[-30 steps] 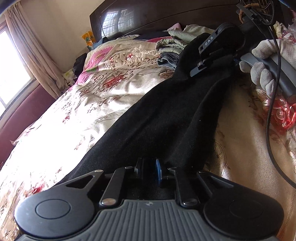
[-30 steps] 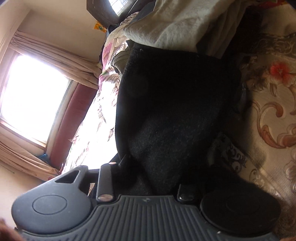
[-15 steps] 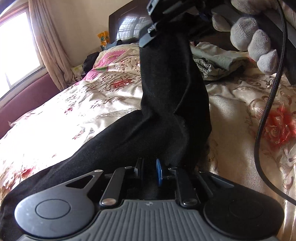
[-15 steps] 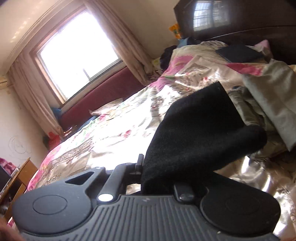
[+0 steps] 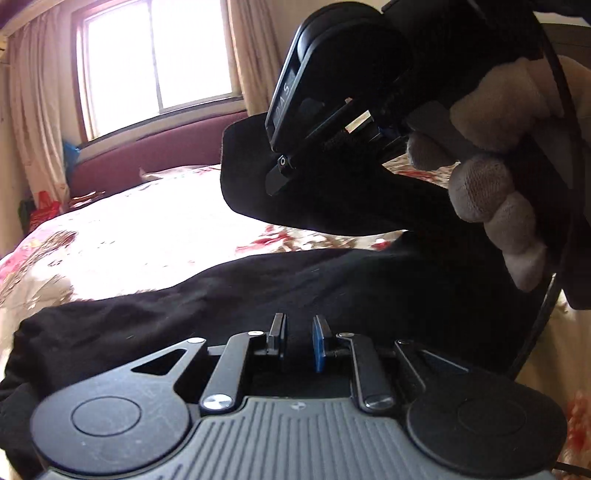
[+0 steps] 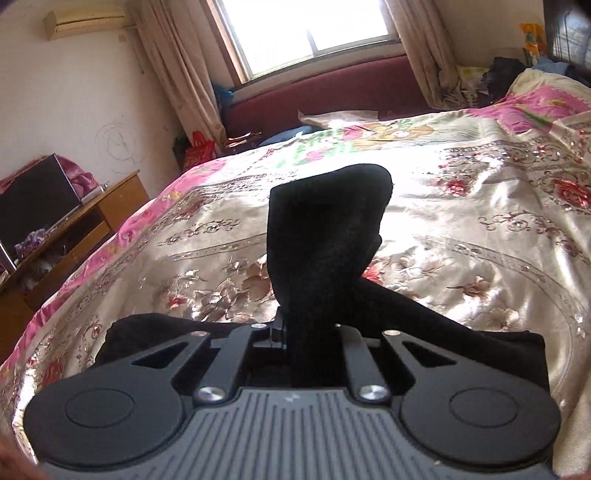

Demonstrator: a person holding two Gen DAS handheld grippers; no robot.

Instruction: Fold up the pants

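While both jaws pinch the pants (image 6: 325,236), its raised end apparently points windowward.

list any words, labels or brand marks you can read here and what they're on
"DAS", partly legible, the first letter in shadow: on the side of the right gripper casing, seen from the left wrist view.
Small emblem on the left gripper body: too small to read.
Yellow packaging by the headboard: print blurred, unreadable.
Air conditioner: no legible text.
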